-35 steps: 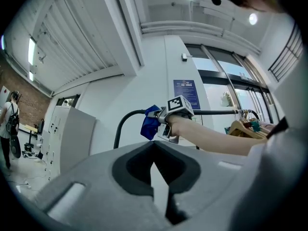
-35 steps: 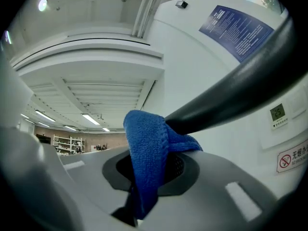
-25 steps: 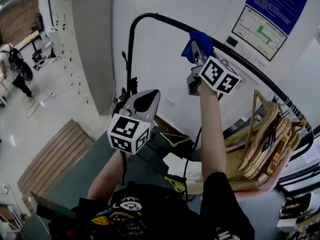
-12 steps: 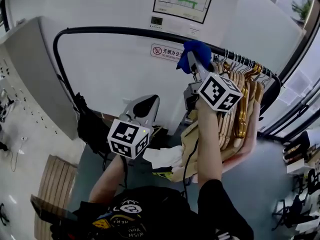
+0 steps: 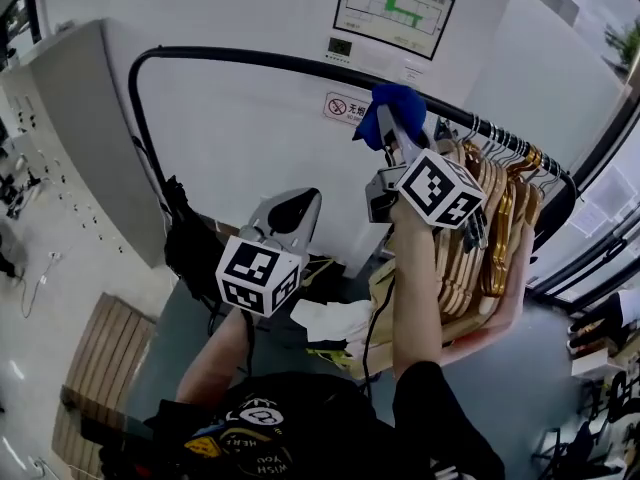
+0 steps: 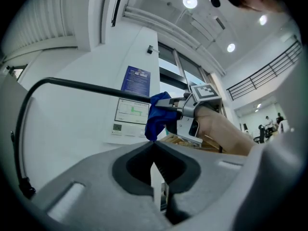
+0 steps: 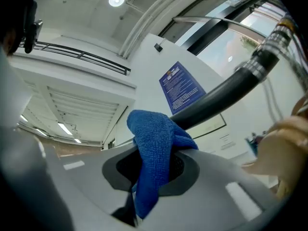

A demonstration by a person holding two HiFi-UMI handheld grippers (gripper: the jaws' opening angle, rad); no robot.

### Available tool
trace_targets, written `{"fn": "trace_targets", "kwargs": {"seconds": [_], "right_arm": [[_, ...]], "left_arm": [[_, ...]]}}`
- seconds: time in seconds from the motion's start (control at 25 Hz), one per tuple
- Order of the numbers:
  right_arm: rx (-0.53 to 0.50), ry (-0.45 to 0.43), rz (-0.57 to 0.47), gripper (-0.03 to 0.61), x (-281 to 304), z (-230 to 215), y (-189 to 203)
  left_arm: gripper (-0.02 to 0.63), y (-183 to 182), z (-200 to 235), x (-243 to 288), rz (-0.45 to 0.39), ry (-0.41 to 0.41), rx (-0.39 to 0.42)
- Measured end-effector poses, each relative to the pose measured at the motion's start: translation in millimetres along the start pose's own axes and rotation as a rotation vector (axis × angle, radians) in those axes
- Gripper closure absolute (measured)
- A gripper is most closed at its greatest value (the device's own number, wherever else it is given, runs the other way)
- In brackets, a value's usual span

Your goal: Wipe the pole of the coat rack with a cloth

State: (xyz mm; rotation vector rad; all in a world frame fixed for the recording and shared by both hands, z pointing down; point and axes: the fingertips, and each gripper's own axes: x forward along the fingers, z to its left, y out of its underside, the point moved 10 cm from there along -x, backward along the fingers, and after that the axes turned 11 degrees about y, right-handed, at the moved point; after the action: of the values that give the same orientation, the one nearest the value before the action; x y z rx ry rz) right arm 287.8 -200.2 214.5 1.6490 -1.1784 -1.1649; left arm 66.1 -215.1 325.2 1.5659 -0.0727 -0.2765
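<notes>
A black coat rack pole (image 5: 260,61) arches from the left upright across the top of the head view. My right gripper (image 5: 388,118) is raised to it, shut on a blue cloth (image 5: 393,102) that is pressed against the pole. In the right gripper view the blue cloth (image 7: 154,153) drapes from the jaws against the dark pole (image 7: 226,93). My left gripper (image 5: 285,208) hangs lower, below the pole, shut with nothing in it. In the left gripper view the pole (image 6: 82,84) and the cloth (image 6: 156,115) show ahead.
Several wooden hangers (image 5: 480,228) hang on the pole just right of the cloth. A dark garment (image 5: 190,248) hangs by the left upright. Posters (image 5: 392,8) are on the white wall behind. A wooden bench (image 5: 95,368) is on the floor at left.
The view has shifted slightly. The right gripper stays on the pole with the cloth, near the hangers; a second ago it was farther left on the pole's curved part.
</notes>
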Motion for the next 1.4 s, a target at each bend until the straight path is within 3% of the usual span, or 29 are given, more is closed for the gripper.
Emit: {"fn": "trace_targets", "kwargs": {"seconds": [0.24, 0.44, 0.88, 1.12, 1.4], "right_arm": [[-0.030, -0.125, 0.078, 0.514, 70.1, 74.6, 38.8], [-0.048, -0.282, 0.170, 0.515, 142.2, 158.2, 79.2], [-0.052, -0.399, 0.283, 0.518, 231.2, 275.5, 133.0], [-0.054, -0.412, 0.277, 0.518, 231.2, 287.3, 138.1], [-0.055, -0.454, 0.202, 0.520, 149.5, 243.6, 134.3]], "left_arm": [[0.611, -10.5, 44.1, -63.2, -0.016, -0.178, 0.028], [0.611, -18.9, 76.7, -127.5, -0.034, -0.373, 0.043], [0.611, -27.8, 98.0, -221.9, -0.037, -0.607, 0.061], [0.611, -30.1, 102.5, -240.2, -0.035, -0.645, 0.060], [0.611, -18.7, 101.0, -216.5, -0.010, -0.568, 0.042]]}}
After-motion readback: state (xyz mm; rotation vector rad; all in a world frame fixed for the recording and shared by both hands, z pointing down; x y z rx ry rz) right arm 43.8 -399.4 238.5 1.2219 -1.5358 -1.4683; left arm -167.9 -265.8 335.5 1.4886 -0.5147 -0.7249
